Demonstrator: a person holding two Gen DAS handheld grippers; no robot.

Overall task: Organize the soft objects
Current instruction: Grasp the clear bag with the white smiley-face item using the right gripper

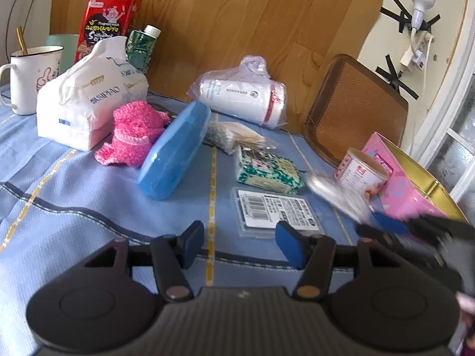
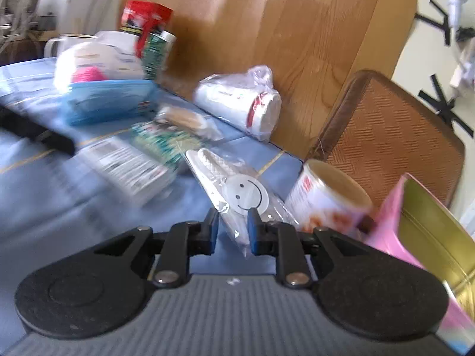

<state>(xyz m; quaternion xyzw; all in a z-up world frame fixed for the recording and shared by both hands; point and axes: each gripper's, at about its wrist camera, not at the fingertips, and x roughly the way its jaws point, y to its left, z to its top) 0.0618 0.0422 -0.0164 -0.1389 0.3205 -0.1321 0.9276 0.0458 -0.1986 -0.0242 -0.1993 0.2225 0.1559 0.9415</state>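
The right gripper (image 2: pixel 232 231) has its fingers (image 2: pixel 211 231) clamped on a clear smiley-face packet (image 2: pixel 234 190), which juts ahead of them above the desk (image 2: pixel 98 207). The left gripper (image 1: pixel 242 244) hangs with fingers (image 1: pixel 191 244) spread apart, a barcode-labelled blister pack (image 1: pixel 279 210) just beyond them.

The tablecloth (image 1: pixel 59 178) is matt woven cloth with stitched lines. A pink knitted piece (image 1: pixel 133 133) looks rough and fuzzy. Beside it the blue case (image 1: pixel 175 148) is smooth, glossy plastic. The tissue pack (image 1: pixel 86 101) wears crinkled plastic film. At far left the mug (image 1: pixel 32 77) looks like glossy enamel. Behind stands a wood-grain board (image 1: pixel 237 29), smooth and satin. The right gripper (image 2: pixel 233 231) pinches a clear, shiny plastic packet (image 2: pixel 237 195). The gold tin (image 2: pixel 439 237) at far right is brushed metal.
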